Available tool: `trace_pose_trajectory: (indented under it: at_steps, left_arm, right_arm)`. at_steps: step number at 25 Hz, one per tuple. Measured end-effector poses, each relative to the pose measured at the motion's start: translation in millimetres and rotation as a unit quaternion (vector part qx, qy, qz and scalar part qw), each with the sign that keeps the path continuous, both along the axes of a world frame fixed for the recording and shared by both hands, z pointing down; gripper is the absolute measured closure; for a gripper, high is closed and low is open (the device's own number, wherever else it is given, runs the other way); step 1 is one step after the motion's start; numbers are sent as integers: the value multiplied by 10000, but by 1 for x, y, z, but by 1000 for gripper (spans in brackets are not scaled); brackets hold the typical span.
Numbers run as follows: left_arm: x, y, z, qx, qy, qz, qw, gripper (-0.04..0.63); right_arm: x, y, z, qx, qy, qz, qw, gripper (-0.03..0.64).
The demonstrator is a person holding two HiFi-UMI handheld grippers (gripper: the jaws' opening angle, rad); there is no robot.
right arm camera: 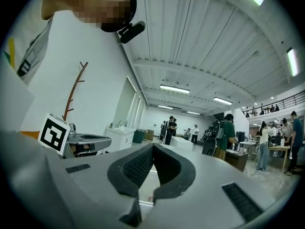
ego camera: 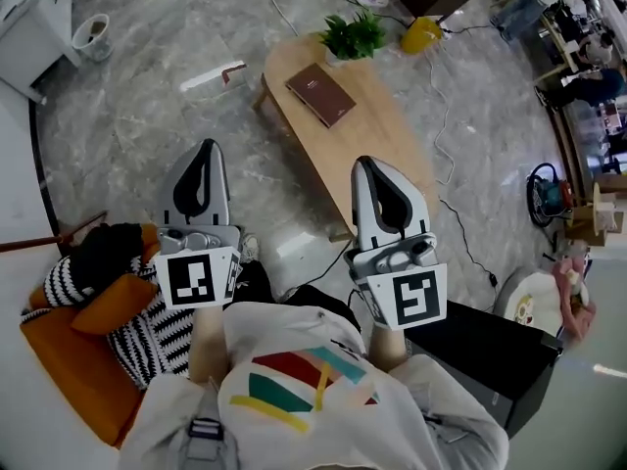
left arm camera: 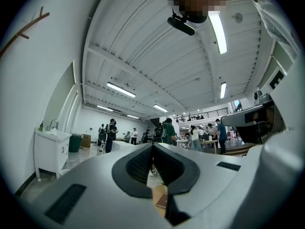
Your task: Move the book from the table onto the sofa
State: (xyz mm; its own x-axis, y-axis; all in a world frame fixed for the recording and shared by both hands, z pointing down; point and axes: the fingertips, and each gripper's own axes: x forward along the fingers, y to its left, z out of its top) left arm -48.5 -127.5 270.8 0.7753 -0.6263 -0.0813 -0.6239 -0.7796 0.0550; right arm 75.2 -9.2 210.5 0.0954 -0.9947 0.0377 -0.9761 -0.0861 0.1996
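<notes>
A dark brown book (ego camera: 320, 94) lies flat on the far half of the oval wooden table (ego camera: 382, 135), close to a potted plant (ego camera: 353, 35). My left gripper (ego camera: 204, 149) hangs over the floor left of the table, shut and empty. Over the table's near end my right gripper (ego camera: 367, 164) is also shut with nothing in it. Both point toward the book and stay well short of it. In the left gripper view the jaws (left arm camera: 153, 145) meet at the tip, as they do in the right gripper view (right arm camera: 153, 146). The orange sofa (ego camera: 64, 360) is at lower left.
A striped cushion (ego camera: 157, 336) and a dark bundle (ego camera: 113, 248) lie on the sofa. A black box (ego camera: 490, 351) stands at my right. A cable (ego camera: 456, 213) runs over the marble floor right of the table, past a yellow object (ego camera: 421, 35). People stand far off in the hall (right arm camera: 224, 137).
</notes>
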Motion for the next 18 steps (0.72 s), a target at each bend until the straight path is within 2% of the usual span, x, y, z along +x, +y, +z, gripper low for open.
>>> trace_pose_trajectory:
  at_steps: [4,7,14,18]
  left_arm:
    - [7,-38,-15,57,165,59,9998,589]
    - [32,-53,-11,18,74,258,9996,589]
    - [123,-80,19,-48,-497,692,9964,589]
    - [189,-104,31,145,-595,884,9942,589]
  right_arm:
    - [7,-28,1,11,-161,146,9998,603]
    - [26,-36,13,-21,-444,319,9985,603]
    - [109,-60,68,-213,-1085,712,9913,603]
    - [176,-90,108,-446,-1431,680,9864,603]
